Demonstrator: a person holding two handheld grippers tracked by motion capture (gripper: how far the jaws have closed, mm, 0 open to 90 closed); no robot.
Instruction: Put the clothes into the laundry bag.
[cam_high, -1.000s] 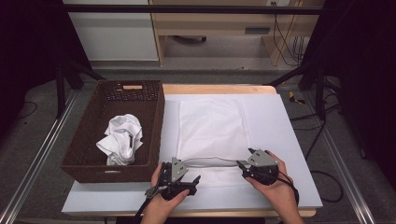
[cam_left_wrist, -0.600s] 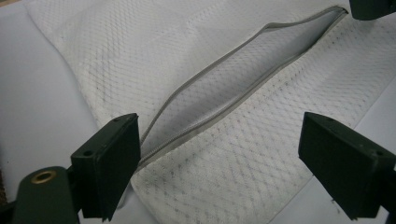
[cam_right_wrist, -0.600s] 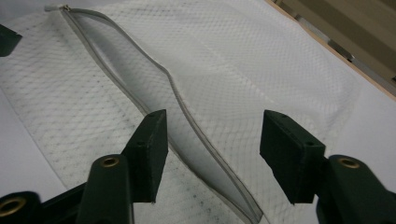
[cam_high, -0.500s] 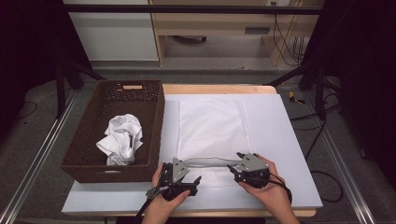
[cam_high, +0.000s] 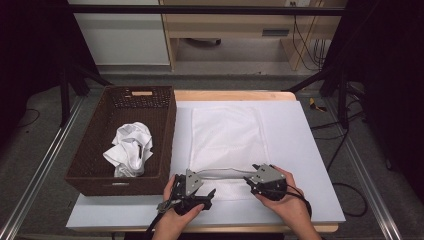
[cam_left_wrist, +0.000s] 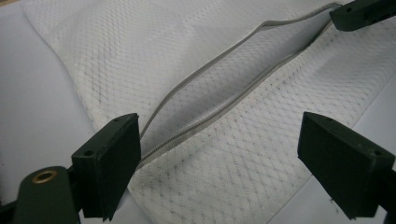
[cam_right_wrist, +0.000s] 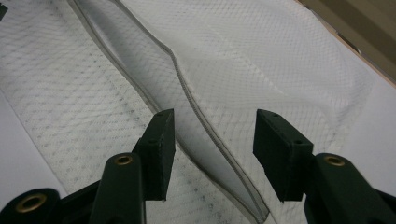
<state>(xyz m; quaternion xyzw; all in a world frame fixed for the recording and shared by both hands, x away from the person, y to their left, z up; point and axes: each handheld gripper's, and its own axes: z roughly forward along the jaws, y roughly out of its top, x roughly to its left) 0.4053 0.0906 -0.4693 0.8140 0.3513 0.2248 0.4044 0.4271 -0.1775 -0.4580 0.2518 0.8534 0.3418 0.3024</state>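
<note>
Both grippers are working at the near, unzipped end of the white mesh laundry bag (cam_high: 227, 137), which is lying flat on the table (cam_high: 320, 150) just right of the wicker basket (cam_high: 100, 150) holding a crumpled white garment (cam_high: 129, 150). The step in hand appears to be taking hold of the zipper opening (cam_left_wrist: 219, 93) so the mouth can be spread. The right gripper (cam_right_wrist: 212, 149) is straddling the upper zipper edge (cam_right_wrist: 196, 112): its jaws have just been closing, standing half apart, with the grey tape running between them but the pads not yet pressing on it. The left gripper (cam_left_wrist: 219, 158) is holding its jaws wide apart over the mesh at the opening's other end, the tape lying just beside the left-hand pad, nothing gripped. To do this well, the right jaws should be pinching only the top layer's tape, not both layers, and the left should be shifting to catch the same lip before lifting.
</note>
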